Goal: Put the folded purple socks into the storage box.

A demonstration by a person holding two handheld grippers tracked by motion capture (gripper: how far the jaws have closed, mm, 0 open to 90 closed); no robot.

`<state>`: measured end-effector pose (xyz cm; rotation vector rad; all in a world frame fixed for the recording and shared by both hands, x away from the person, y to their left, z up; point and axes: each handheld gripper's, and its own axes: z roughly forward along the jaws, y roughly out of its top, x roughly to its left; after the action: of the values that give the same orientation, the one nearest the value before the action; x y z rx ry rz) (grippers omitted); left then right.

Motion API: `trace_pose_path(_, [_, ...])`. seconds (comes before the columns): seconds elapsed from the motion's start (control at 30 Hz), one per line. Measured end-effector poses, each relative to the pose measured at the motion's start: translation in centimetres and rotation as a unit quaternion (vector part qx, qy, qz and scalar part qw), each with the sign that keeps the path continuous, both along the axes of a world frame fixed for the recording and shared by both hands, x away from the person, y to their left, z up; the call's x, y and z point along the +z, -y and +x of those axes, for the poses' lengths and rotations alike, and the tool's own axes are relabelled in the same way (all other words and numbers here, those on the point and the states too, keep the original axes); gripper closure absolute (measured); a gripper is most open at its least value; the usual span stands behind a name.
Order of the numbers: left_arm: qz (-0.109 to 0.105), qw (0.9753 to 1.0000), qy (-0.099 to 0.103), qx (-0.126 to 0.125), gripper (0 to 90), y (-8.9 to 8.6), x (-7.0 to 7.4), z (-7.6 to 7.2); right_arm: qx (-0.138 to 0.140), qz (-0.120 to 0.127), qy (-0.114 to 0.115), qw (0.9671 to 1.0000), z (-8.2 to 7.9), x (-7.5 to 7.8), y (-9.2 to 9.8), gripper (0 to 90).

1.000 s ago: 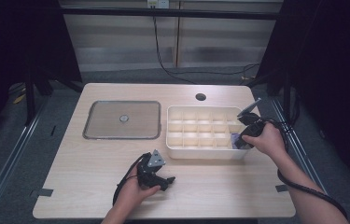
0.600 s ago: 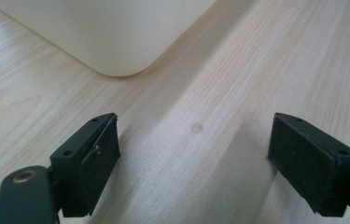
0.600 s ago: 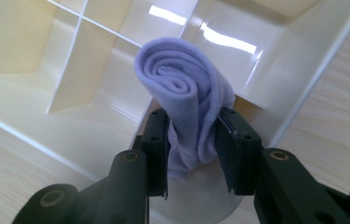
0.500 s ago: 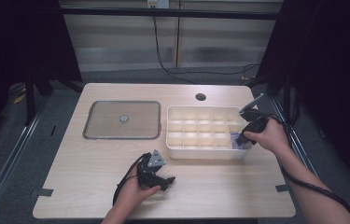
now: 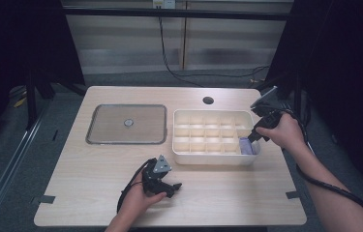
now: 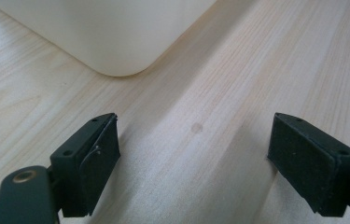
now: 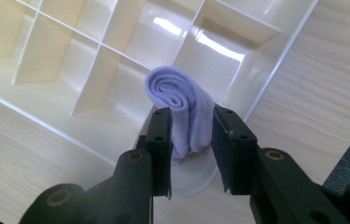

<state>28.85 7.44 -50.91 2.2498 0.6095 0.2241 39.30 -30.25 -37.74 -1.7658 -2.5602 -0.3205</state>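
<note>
We've got the right gripper (image 7: 190, 128) clamped on the rolled purple cloth (image 7: 185, 108), held over the organizer tray (image 5: 211, 157) corner compartment for dropping in; left gripper (image 6: 193, 154) fingers spread, empty, parked on table (image 6: 238, 60)

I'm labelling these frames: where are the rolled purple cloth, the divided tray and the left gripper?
rolled purple cloth (image 7: 182, 109), right gripper view, rolled end.
divided tray (image 5: 213, 160), high view, front wall.
left gripper (image 6: 193, 156), left gripper view, between open jaws.

divided tray (image 5: 208, 155) right of flat lid (image 5: 126, 124) on table (image 5: 97, 174), rolled cloth (image 7: 182, 109) in tray's near-right corner compartment
</note>
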Motion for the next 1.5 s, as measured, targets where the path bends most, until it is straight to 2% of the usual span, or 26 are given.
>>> trace_pose_path(0.13, [0.000,1.0000,0.000,0.000,16.0,0.0,0.0,0.0,0.001,-0.003,0.002,1.0000,0.4,0.9,-0.3,69.3])
trace_pose_path(0.33, [0.000,1.0000,0.000,0.000,16.0,0.0,0.0,0.0,0.004,-0.011,-0.002,0.9999,0.9,1.4,-0.5,70.2])
trace_pose_path(0.6, [0.002,1.0000,-0.002,-0.001,15.9,0.0,0.0,0.0,0.008,-0.019,-0.007,0.9998,1.5,1.7,-0.8,81.0])
trace_pose_path(0.8, [0.002,1.0000,-0.002,-0.001,16.0,0.0,0.0,0.0,0.014,-0.031,-0.017,0.9993,1.8,1.2,-1.2,90.0])
trace_pose_path(1.0, [0.000,1.0000,0.000,0.000,16.0,0.0,0.0,0.0,0.018,-0.037,-0.025,0.9988,1.9,0.5,-1.5,90.0])
trace_pose_path(1.5, [0.000,1.0000,0.000,0.000,16.0,0.0,0.0,0.0,0.022,-0.024,-0.025,0.9992,2.2,-1.3,-2.2,90.0])
